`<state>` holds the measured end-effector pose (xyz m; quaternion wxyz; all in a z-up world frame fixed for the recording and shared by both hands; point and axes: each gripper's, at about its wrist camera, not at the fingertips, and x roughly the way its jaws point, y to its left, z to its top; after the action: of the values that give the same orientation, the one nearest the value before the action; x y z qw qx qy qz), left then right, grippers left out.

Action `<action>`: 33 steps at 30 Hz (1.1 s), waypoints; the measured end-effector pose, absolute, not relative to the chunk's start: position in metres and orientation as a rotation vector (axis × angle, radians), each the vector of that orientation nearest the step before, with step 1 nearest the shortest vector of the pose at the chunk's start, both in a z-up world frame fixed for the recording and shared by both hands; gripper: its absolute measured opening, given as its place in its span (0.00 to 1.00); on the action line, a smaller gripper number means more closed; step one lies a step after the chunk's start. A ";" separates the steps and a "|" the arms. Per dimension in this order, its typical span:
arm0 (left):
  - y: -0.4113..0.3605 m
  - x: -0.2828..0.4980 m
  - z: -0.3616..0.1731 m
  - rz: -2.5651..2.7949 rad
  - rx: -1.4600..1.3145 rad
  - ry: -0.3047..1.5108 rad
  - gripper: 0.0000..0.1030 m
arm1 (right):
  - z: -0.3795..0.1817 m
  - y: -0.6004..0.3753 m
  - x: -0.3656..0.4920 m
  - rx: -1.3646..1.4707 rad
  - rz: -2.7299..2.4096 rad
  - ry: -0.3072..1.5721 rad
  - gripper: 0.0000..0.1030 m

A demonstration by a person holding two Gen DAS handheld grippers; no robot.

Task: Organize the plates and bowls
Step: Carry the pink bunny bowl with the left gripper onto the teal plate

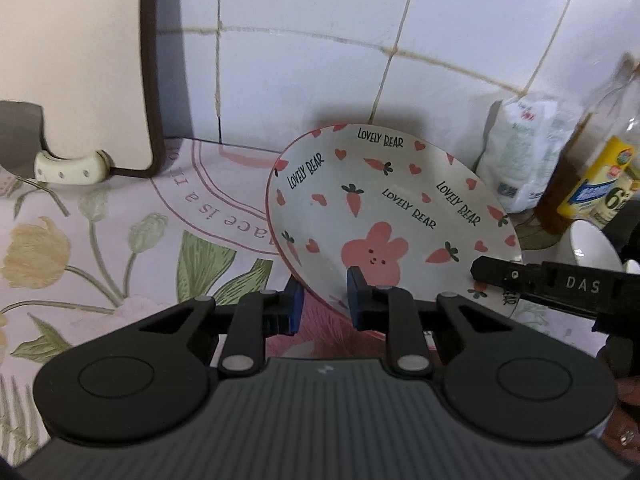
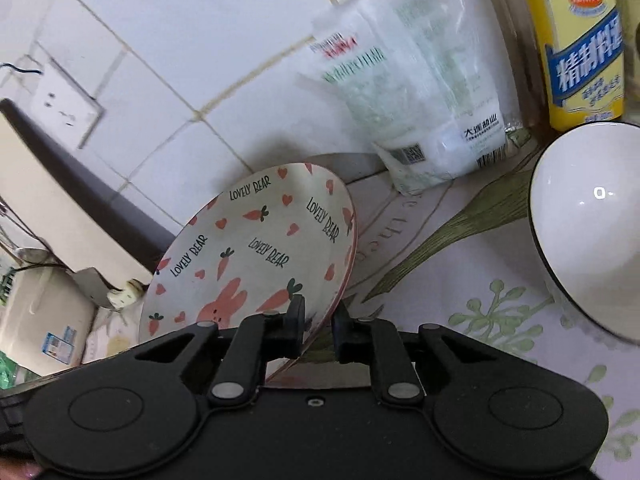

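A home kitchen: white tiled wall [image 1: 304, 40], flower-patterned worktop [image 1: 80, 248], cooking oil bottle [image 2: 580, 40], salt bag [image 2: 420, 92], wall socket [image 2: 64, 108].

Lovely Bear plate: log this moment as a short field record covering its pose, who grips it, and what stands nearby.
plate: Lovely Bear plate, tilted, far edge raised toward the tiled wall
left gripper: shut on the plate's near rim
right gripper: shut on the rim too
surface: floral tablecloth
right of plate: white bowl with black rim
behind: salt bag, yellow-labelled bottle
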<state>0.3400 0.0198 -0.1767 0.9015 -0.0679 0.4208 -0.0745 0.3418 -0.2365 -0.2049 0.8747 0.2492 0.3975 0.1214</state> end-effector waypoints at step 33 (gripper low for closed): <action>0.013 0.155 -0.091 -0.200 -0.188 0.828 0.20 | -0.117 -0.236 0.135 0.446 0.228 0.701 0.24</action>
<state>0.1551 0.0128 -0.0912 0.9063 -0.0911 0.4011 -0.0969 0.1348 -0.2355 -0.1168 0.9085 0.2164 0.3400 0.1105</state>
